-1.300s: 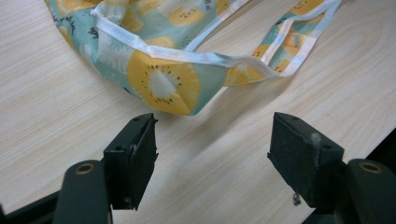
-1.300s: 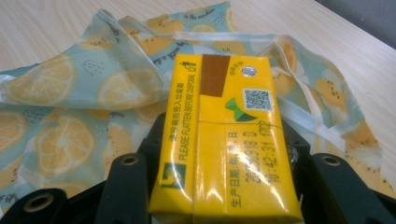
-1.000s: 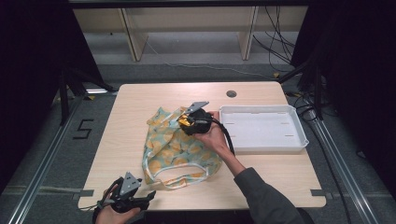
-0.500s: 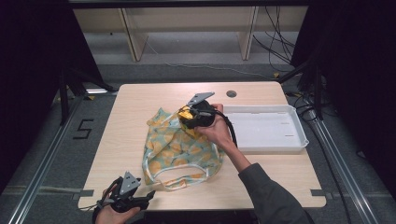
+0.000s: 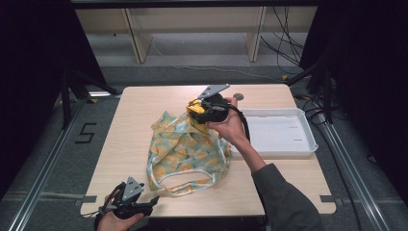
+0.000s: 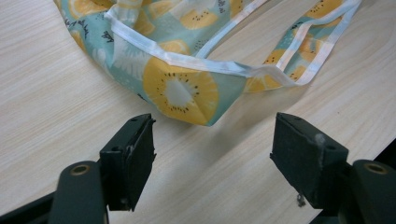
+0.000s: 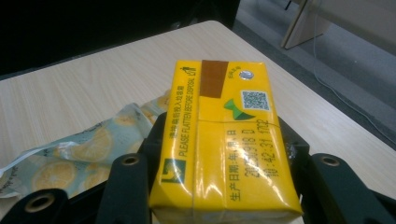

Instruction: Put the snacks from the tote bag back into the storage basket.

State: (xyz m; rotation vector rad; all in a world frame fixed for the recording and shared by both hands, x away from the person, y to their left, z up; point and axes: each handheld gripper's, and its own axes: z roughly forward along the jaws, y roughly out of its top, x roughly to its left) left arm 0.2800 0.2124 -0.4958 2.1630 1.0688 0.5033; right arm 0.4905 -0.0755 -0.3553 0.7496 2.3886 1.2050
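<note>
A cloth bag (image 5: 187,151) printed with yellow fruit on pale green lies flat on the table, its white-edged opening toward the front. My right gripper (image 5: 198,115) is held above the bag's far end, shut on a yellow drink carton (image 7: 222,140); the carton (image 5: 197,113) sits between the two black jaws. My left gripper (image 5: 144,204) rests at the table's front edge, open, its fingers (image 6: 128,161) just short of the bag's corner (image 6: 187,93) and white handle strap (image 6: 308,44).
A white tray (image 5: 276,147) stands at the right of the table, beside the hand that holds the carton. A small dark round disc (image 5: 238,96) sits near the far edge. Bare wood (image 5: 125,130) stretches left of the bag.
My right gripper has lifted up and away toward the far side of the table with the yellow carton in it. The left gripper has stayed put.
</note>
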